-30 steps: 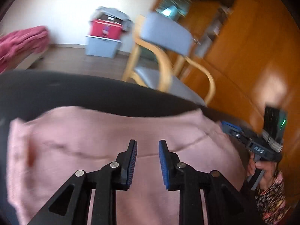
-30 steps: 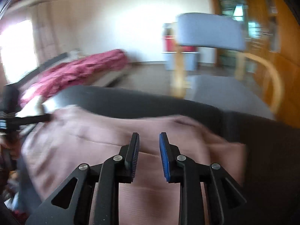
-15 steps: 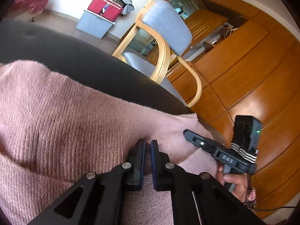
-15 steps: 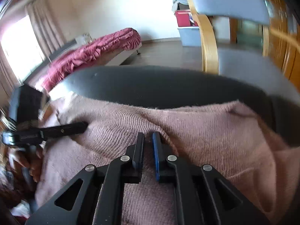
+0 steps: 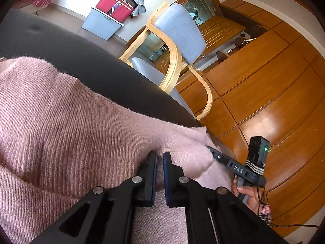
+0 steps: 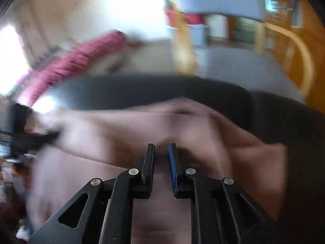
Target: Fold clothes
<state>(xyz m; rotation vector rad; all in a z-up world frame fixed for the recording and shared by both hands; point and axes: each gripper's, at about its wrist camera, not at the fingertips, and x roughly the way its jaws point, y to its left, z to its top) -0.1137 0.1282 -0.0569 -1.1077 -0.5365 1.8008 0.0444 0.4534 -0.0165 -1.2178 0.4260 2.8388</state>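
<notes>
A pink knit sweater is spread on a dark padded surface, its far edge running along that surface and a ridge of cloth raised across it. A fold of this knit is pinched between the pressed-together jaws of the left gripper. In the right wrist view, which is smeared by motion, the right gripper is seen over the same sweater with its jaws opening; pink cloth shows in the narrow gap, but whether the pads press on it cannot be told from the blur. In the left wrist view the right gripper's tip is seen at the sweater's corner near the surface's edge, gripped by a hand.

The step in hand is judged to be the start of a fold: the near side is being taken up at two points. For the next move, a firm hold on the right side is called for, then both sides raised together and carried toward the far edge.

Beyond stand a wooden chair with grey cushions and wooden cabinets.
</notes>
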